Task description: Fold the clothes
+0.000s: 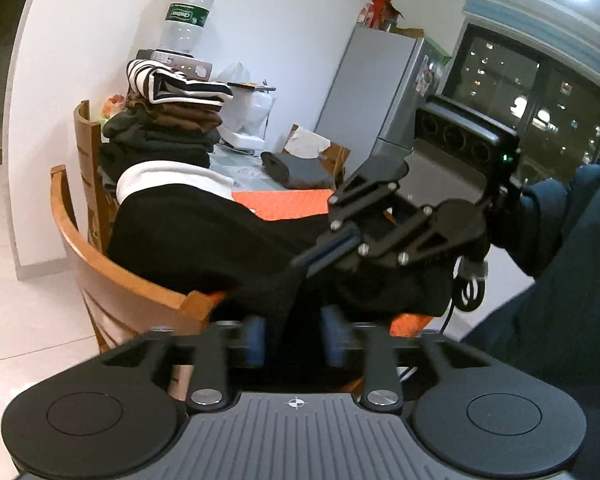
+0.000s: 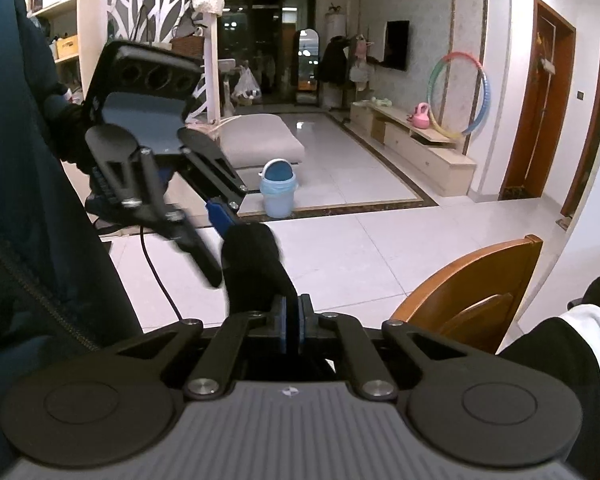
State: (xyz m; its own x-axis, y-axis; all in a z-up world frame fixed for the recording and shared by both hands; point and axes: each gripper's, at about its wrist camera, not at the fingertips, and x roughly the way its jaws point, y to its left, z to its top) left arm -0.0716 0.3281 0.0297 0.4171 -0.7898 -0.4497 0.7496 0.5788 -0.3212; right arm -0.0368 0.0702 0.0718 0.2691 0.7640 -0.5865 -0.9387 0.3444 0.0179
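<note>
Black fabric garment with white band lies on the orange tablecloth, long axis running left-right in the left wrist view, white end toward the wooden chair. Left gripper part open, straddling a black fold, pads not clearly pressing. Right gripper pinched tight on black cloth. Folded clothes stack behind.

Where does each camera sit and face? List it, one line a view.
Left wrist: on the left gripper, facing the garment, clothes stack and fridge; right gripper and sleeve show.
Right wrist: on the right gripper, facing the living room; left gripper and jacket show.
Shared: garment, chair, both grippers.
</note>
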